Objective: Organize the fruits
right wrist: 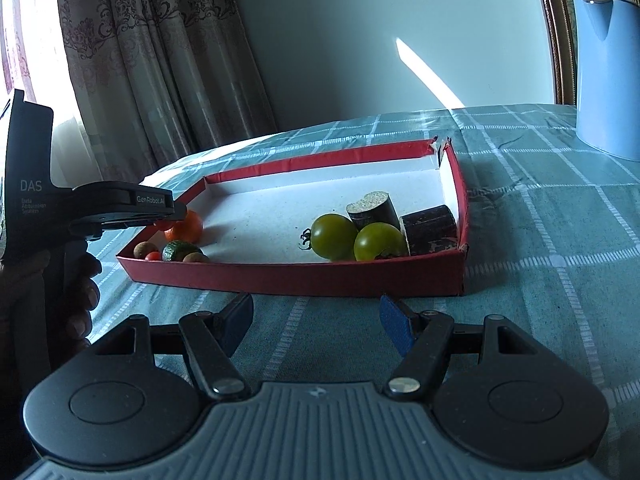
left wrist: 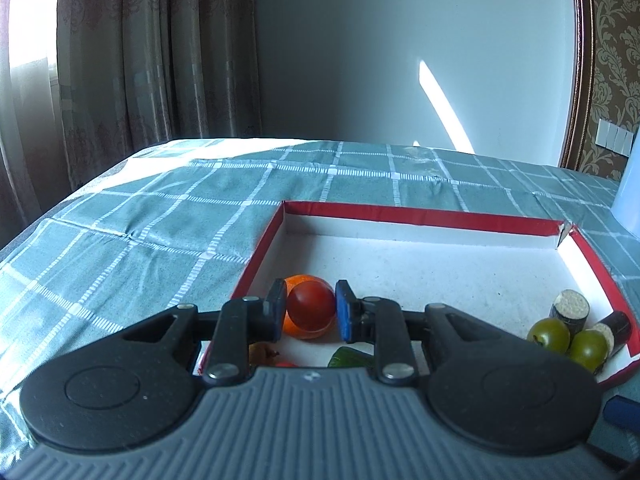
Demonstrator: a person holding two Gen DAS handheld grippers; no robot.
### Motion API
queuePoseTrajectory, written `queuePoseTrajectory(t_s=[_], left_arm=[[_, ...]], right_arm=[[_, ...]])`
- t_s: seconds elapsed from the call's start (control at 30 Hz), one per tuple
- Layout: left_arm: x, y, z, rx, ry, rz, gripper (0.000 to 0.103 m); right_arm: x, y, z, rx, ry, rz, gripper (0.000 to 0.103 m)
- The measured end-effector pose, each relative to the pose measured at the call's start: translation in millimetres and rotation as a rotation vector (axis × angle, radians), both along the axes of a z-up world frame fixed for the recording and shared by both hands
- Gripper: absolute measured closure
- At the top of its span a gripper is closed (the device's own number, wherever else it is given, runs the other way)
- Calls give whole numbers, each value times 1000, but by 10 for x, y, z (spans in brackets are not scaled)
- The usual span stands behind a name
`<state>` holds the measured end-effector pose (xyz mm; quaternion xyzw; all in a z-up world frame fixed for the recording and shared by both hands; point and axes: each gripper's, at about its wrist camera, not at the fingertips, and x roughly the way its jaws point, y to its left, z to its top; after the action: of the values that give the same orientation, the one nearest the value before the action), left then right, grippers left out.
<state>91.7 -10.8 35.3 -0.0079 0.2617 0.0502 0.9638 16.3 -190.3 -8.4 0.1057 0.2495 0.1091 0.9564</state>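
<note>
A red-rimmed shallow tray (left wrist: 420, 216) (right wrist: 296, 278) lies on the checked cloth. My left gripper (left wrist: 311, 310) is shut on a small red tomato (left wrist: 311, 305), held just above the tray's left corner in front of an orange (left wrist: 308, 330) (right wrist: 185, 226). In the right wrist view the left gripper (right wrist: 170, 218) hangs over that corner. Two green tomatoes (right wrist: 335, 237) (right wrist: 379, 242) and two dark cut cylinders (right wrist: 374, 210) (right wrist: 430, 229) lie at the tray's right end. My right gripper (right wrist: 316, 320) is open and empty over the cloth, in front of the tray.
Small fruits lie in the tray's left corner: a tiny red tomato (right wrist: 152, 256), a green piece (right wrist: 179, 250) and two brownish balls (right wrist: 142, 249). A blue jug (right wrist: 606, 72) stands at the far right. Curtains and a wall lie behind the table's far edge.
</note>
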Motion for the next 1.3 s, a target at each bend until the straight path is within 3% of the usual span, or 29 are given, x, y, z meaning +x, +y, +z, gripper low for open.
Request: queuePoseTrajectory(t_s=[0.73,0.77,0.9,0.97,1.03,1.17,1.3], left_arm=[[13,-11,-39,13,-1,-18,77],[6,-12,-34,14,-1,-18,75],[-78,-12,5,11,-19,-17,45],[-146,-18,24,11,-29,-28,39],[-237,-26,44,12,-40,-30,24],[-428,-9,56,18,-61,-35,18],[-621,65,27,-2,-58,-36,16]], right_arm=[[52,-13,-31,8,31,2,33],[52,-12,-32,8,31,5,32],[58,-2,-38,6,34,9,31],[57,0,-38,6,34,10,30],[52,1,-36,8,31,10,30],[-16,-14,-7,17,-11,0,30],[-158,-7,75,15,-126,-34,30]])
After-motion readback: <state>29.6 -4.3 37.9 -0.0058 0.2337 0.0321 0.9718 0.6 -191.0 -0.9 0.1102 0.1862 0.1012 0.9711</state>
